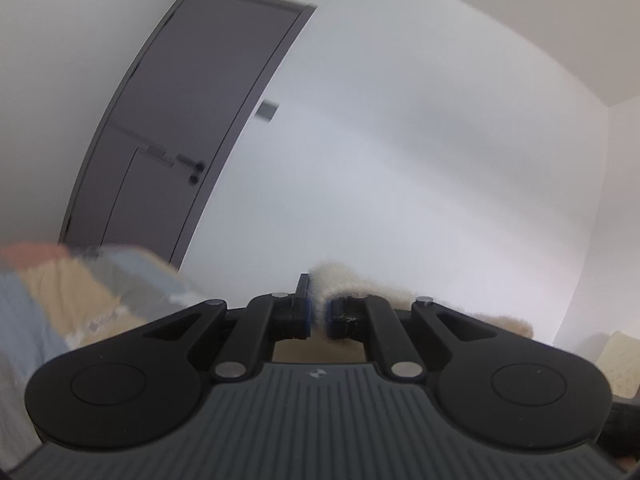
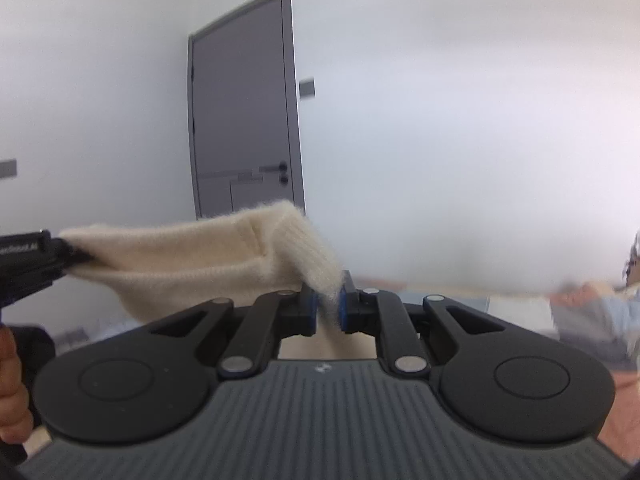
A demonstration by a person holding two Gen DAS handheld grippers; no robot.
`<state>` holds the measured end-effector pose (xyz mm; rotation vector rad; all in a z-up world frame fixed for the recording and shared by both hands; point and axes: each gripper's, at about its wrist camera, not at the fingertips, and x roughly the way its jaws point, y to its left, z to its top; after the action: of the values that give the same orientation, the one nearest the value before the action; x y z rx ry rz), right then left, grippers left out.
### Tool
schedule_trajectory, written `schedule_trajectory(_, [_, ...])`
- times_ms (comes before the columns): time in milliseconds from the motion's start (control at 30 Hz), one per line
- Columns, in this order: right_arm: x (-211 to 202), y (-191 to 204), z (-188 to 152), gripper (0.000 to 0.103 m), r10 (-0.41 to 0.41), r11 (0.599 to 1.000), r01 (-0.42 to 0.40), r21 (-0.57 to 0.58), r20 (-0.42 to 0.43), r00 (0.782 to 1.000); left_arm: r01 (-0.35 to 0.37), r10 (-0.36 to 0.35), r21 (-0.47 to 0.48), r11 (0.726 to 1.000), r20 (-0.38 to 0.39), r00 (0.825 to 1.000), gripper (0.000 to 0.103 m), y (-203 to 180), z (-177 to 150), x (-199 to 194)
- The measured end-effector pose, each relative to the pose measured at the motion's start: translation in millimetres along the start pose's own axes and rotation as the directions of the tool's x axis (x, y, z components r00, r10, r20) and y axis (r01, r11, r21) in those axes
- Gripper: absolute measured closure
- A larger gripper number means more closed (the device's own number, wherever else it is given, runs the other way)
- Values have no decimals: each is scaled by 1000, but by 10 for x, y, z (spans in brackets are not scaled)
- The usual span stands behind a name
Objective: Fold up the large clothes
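Both grippers are clamping the cream knit garment [image 2: 192,256] aloft: the right gripper [image 2: 329,308] pinching its ribbed edge, the left gripper [image 1: 318,312] gripping, probably, the opposite corner at nine o'clock.

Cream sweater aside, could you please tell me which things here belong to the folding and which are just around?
In the job:
cream sweater
left gripper, shut on it
right gripper, shut on it

Just around:
grey door
wall switch
blurred pile of clothes
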<state>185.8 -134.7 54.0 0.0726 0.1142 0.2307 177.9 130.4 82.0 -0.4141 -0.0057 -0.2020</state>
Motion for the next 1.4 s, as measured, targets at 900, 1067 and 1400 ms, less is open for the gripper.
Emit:
schedule_trajectory(900, [-817, -351, 2277, 90, -3, 998, 23, -65, 282, 959, 176, -188, 166, 970, 60, 980, 95, -1439, 2038, 253])
schedule_trajectory(1067, [10, -596, 1403, 90, -26, 999, 31, -27, 172, 985, 117, -110, 144, 983, -54, 992, 95, -871, 1232, 1090])
schedule_trajectory(1400, [2353, -1140, -53, 90, -62, 996, 64, 69, -39, 997, -48, 68, 86, 995, -248, 966, 95, 465, -424, 3167])
